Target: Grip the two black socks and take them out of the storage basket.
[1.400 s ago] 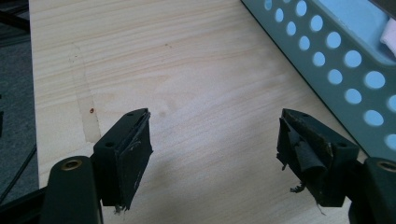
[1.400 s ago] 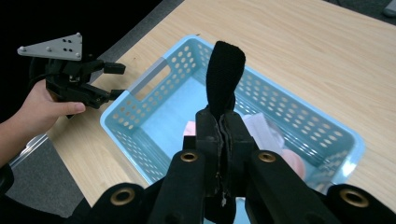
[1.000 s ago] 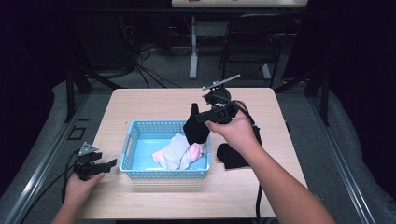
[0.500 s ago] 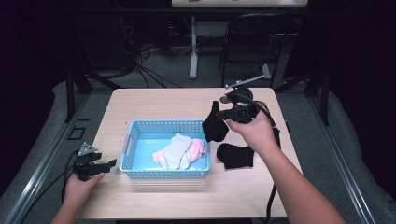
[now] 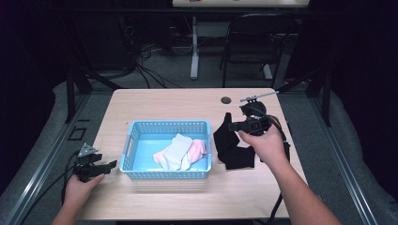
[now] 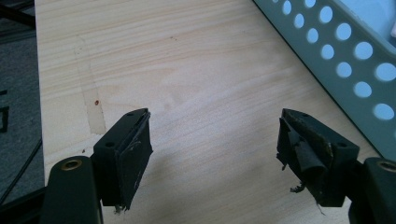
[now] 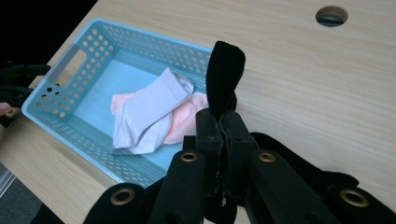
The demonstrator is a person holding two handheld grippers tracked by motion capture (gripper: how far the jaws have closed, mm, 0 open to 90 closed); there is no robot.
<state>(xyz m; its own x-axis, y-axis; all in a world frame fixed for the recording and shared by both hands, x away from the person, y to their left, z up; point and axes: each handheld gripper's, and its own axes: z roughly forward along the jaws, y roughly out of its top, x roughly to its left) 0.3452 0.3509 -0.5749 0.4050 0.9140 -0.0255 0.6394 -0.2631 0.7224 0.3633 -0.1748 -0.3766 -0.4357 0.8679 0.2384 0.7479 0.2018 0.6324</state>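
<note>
- The right gripper (image 5: 231, 127) is clenched on a black fabric sock (image 7: 224, 74), held just beside the right end of the light blue perforated plastic basket (image 5: 137, 137).
- Under that sock, a second black sock (image 5: 239, 157) lies on the pale wooden table (image 5: 159, 103), right of the basket.
- Inside the basket lie a white sock (image 5: 174, 151) over a pink sock (image 5: 197, 149), near its right end.
- The left gripper (image 5: 109, 165) rests just off the basket's left end, jaws released and apart over bare wood.
</note>
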